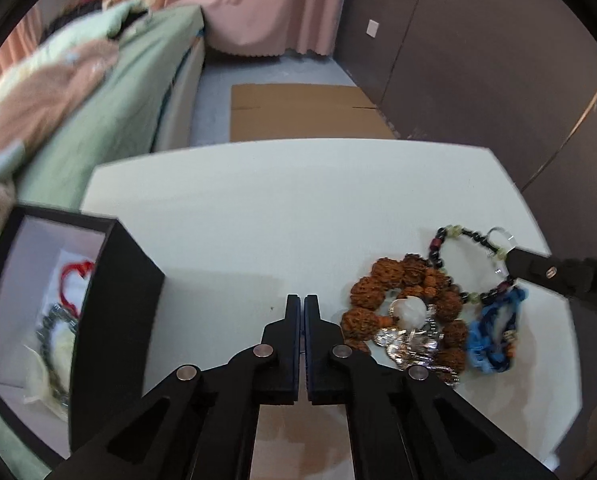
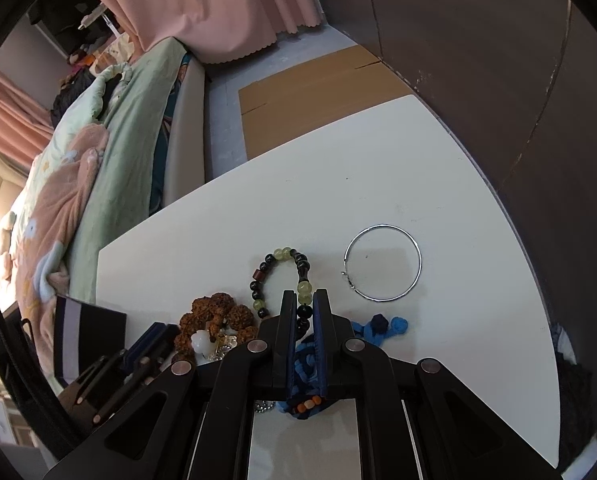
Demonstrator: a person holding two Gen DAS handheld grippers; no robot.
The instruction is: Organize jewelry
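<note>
Both tongs hang over the white table (image 2: 438, 168), and the heap of jewelry on it serves as the landmark. Left gripper (image 1: 302, 304) is clenched tight with nothing between its pads, poised over bare tabletop just left of the heap. Right gripper (image 2: 304, 300) is nearly closed, its fingers (image 2: 288, 320) pinching a dark bead of the black-and-green bead bracelet (image 2: 282, 256) at the near side of that loop.

Largest of the surrounding things, the black jewelry box (image 1: 110, 304) stands open well to the left of the heap, with a red cord bracelet (image 1: 74, 276) and a dark beaded strand lying inside. In the heap itself, the brown rudraksha bracelet (image 1: 402, 276) curls around a white stone pendant (image 1: 412, 312) and some silver pieces. Touching the heap on its right, the blue knotted cord bracelet (image 1: 494, 336) lies partly under the right tongs. Well apart to the right of the heap, a thin silver bangle (image 2: 382, 262) lies flat on the table.
</note>
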